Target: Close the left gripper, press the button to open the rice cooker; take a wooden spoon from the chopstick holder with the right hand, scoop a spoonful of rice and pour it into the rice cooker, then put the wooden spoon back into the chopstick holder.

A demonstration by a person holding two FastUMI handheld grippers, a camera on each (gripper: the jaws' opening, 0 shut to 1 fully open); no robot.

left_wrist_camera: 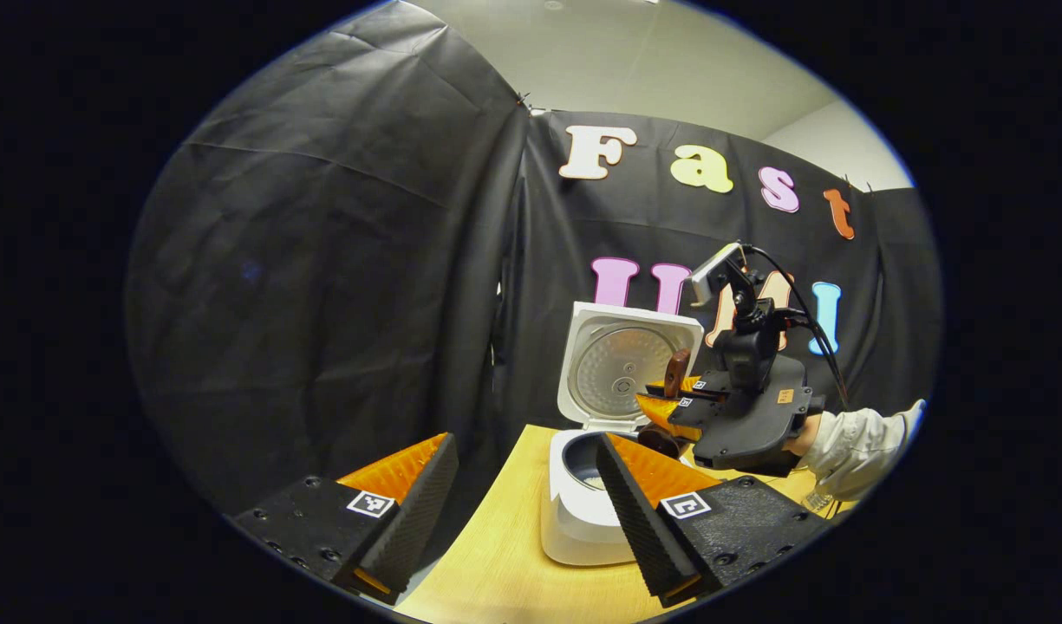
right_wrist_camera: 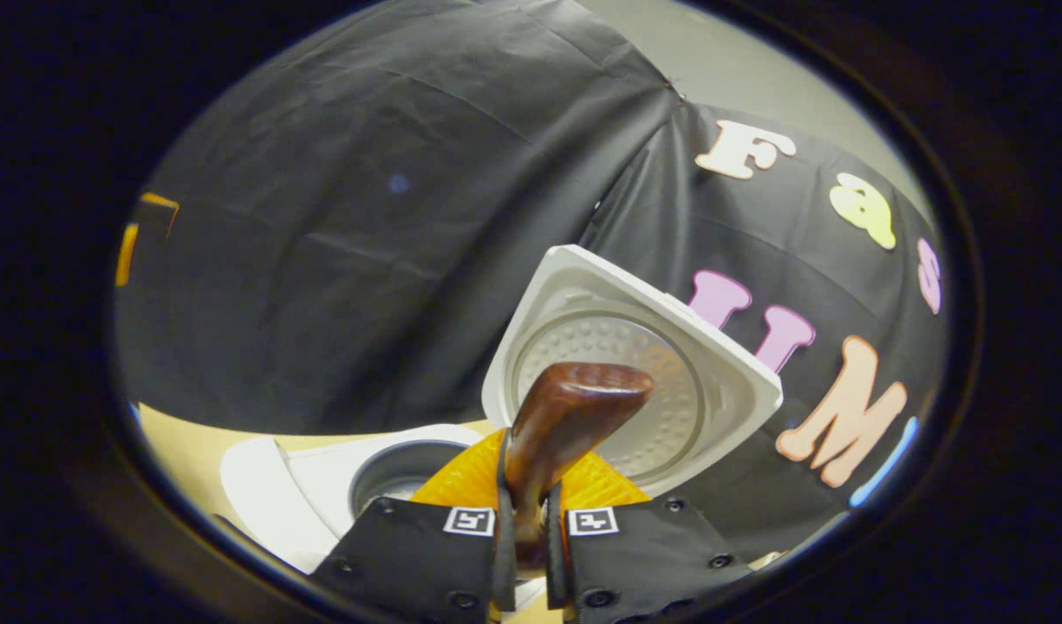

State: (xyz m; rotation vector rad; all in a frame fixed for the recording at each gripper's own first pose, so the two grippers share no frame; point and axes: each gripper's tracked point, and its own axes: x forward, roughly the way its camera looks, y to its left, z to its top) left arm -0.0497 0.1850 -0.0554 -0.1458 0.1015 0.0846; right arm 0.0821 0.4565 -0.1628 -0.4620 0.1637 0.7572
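Two grippers in play. Left gripper (left_wrist_camera: pixel 517 503), at the bottom of the left gripper view, has its jaws spread wide with nothing between them, low in front of the rice cooker (left_wrist_camera: pixel 583 511). Cooker sits on the wooden table (left_wrist_camera: pixel 496 555), lower centre; lid (left_wrist_camera: pixel 626 364) stands upright, inner pot (left_wrist_camera: pixel 596 464) exposed, a pale patch inside it — cannot tell whether that is rice.

Right gripper (right_wrist_camera: pixel 529 537) is clamped on the wooden spoon (right_wrist_camera: pixel 557 433), both fingers pressing the handle low in the right gripper view; the handle's dark end rises toward frame centre, in front of the lid (right_wrist_camera: pixel 635 381). In the left gripper view the right gripper (left_wrist_camera: pixel 669 407) hangs above the pot's right rim, a sleeve (left_wrist_camera: pixel 860 446) behind it. The spoon's bowl is hard to make out.

Handling judgement: spoon is light, stiff, with a glossy finish, likely slippery. Mid-handle grip looks sound; keep pressure firm while tipping, or it may rotate.
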